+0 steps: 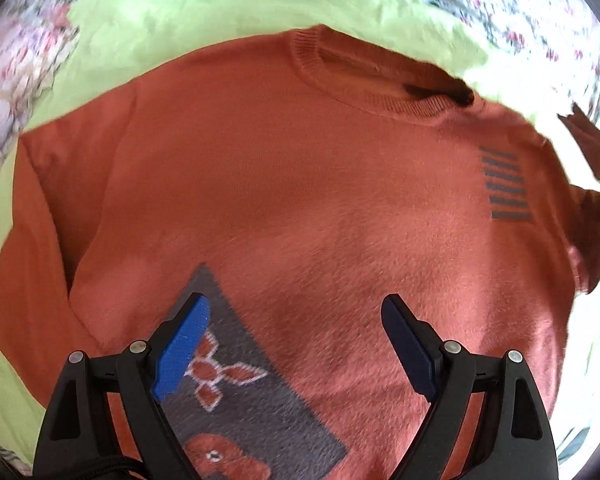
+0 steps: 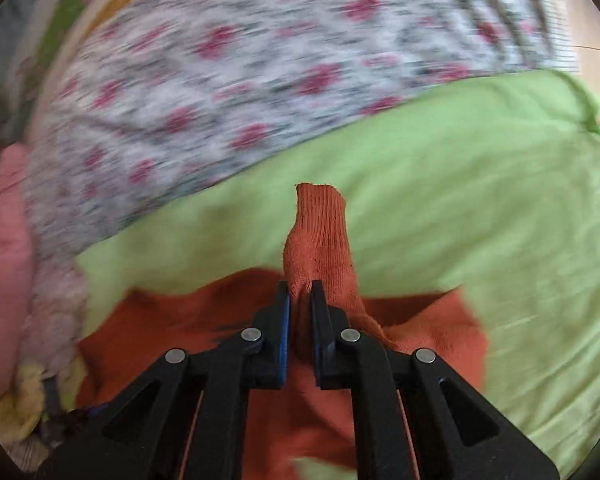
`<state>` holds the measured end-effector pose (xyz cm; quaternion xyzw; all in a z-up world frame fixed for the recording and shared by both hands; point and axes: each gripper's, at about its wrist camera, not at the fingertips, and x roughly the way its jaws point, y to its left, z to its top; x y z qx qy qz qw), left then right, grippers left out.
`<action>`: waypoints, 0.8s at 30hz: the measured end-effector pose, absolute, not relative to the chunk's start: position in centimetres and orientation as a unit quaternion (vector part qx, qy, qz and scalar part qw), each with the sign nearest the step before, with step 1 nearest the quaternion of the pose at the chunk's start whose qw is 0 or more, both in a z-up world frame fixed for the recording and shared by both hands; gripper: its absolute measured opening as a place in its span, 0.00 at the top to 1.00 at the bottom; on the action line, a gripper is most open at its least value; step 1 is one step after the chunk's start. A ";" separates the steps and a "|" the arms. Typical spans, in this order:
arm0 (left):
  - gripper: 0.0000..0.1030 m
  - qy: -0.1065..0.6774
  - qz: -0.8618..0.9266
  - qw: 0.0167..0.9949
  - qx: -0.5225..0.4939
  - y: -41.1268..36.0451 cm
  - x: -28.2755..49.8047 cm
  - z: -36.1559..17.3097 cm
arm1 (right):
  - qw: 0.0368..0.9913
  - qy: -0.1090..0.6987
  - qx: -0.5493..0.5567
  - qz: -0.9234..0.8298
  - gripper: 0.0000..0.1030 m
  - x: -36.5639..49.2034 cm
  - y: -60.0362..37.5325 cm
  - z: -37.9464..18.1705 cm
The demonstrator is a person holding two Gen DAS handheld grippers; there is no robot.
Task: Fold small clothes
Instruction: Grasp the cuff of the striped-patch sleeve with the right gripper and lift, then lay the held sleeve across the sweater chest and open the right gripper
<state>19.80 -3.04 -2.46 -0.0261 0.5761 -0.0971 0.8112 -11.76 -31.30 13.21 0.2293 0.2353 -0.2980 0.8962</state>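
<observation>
While the right gripper (image 2: pixel 300 292) was clamped on the sweater's (image 1: pixel 300 200) ribbed cuff (image 2: pixel 320 232), the left gripper (image 1: pixel 296 312) hovered, jaws apart. The sleeve fold looked underway — next, carrying that cuff across the chest.

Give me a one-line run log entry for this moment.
left gripper: open above orange sweater | right gripper: shut on sweater cuff | surface: green sheet | stage: sleeve fold starting
</observation>
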 end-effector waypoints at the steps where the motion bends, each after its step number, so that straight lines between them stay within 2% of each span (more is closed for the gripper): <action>1: 0.14 0.575 -0.100 0.811 -0.040 -2.0 19.8 -2.3 | 0.904 0.237 0.233 -0.268 0.90 -10.2 -29.8 12.8; 10: 0.14 0.563 -0.099 0.813 -0.114 6.1 16.2 -0.3 | 0.925 0.296 0.222 -0.083 0.90 3.3 -17.7 6.4; 15: 0.14 0.564 -0.097 0.809 -0.134 7.2 15.7 -0.6 | 0.910 0.354 0.214 -0.026 0.90 8.6 -14.0 1.6; 18: 0.14 0.571 -0.109 0.800 -0.148 6.9 16.7 -1.1 | 0.890 0.396 0.223 -0.023 0.76 10.0 -13.4 -0.8; 20: 0.14 0.575 -0.115 0.794 -0.157 6.9 17.5 -1.6 | 0.883 0.406 0.234 -0.022 0.46 9.4 -13.4 -1.5; 22: 0.14 0.584 -0.122 0.786 -0.164 6.0 18.8 -2.3 | 0.889 0.394 0.232 -0.023 0.42 7.9 -13.3 -1.0; 24: 0.14 0.592 -0.131 0.776 -0.171 5.2 20.1 -3.0 | 0.893 0.383 0.233 -0.025 0.42 6.5 -13.6 -0.1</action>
